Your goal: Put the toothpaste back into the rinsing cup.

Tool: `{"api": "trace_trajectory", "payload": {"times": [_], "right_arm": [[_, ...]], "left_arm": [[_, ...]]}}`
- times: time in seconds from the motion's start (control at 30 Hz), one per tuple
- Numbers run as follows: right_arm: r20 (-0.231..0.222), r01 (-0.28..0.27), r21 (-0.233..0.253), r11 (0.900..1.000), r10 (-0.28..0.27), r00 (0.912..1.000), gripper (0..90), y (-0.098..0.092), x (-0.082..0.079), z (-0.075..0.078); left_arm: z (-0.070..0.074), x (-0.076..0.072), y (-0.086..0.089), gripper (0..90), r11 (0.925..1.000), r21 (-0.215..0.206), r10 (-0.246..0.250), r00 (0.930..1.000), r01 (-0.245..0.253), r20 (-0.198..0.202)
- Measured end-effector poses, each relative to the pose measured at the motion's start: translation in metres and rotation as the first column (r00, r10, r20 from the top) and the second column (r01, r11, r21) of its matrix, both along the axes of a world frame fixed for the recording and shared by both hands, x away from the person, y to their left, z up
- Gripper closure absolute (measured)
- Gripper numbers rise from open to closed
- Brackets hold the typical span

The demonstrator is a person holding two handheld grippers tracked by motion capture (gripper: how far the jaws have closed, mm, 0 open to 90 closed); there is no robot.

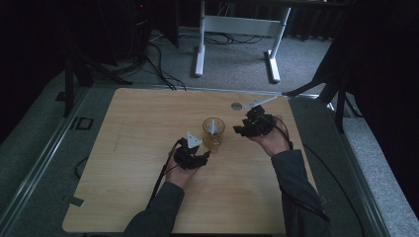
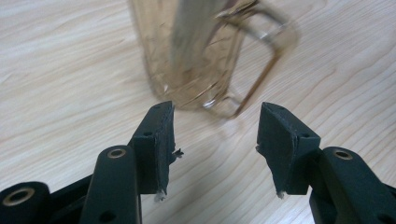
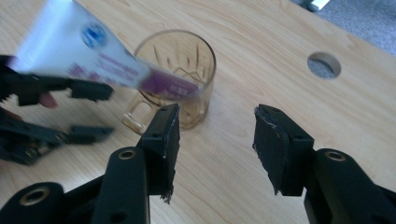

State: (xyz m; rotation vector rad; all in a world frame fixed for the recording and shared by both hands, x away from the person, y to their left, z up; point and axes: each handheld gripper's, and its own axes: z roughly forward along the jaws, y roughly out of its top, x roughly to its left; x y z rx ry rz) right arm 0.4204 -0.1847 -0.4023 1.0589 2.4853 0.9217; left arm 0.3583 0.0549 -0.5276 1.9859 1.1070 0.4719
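High view: tube (image 1: 212, 127) in mug (image 1: 213, 134)

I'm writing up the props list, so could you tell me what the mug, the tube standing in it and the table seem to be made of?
The mug looks like amber-tinted glass: see-through, glossy, with cut lines and a clear handle. The tube in it seems soft white plastic with printed labelling and a purple end, though it is blurred. The table shows pale wood grain with a matte finish; solid wood or laminate cannot be told.
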Motion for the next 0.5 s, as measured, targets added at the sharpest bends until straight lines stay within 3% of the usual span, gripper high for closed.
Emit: {"api": "trace_trajectory", "payload": {"times": [0.2,0.5], "right_arm": [[-0.014,0.053,0.05,0.997,-0.053,0.9985,50.1,-0.017,-0.006,-0.024],[-0.04,0.091,0.052,0.994,-0.089,0.9952,49.9,-0.038,-0.02,-0.054]], "left_arm": [[-0.007,0.0,0.02,46.1,0.9987,0.035,0.037,0.9992,-0.036,-0.013],[-0.014,-0.004,0.045,45.4,0.9938,0.077,0.083,0.9964,-0.081,-0.02]]}}
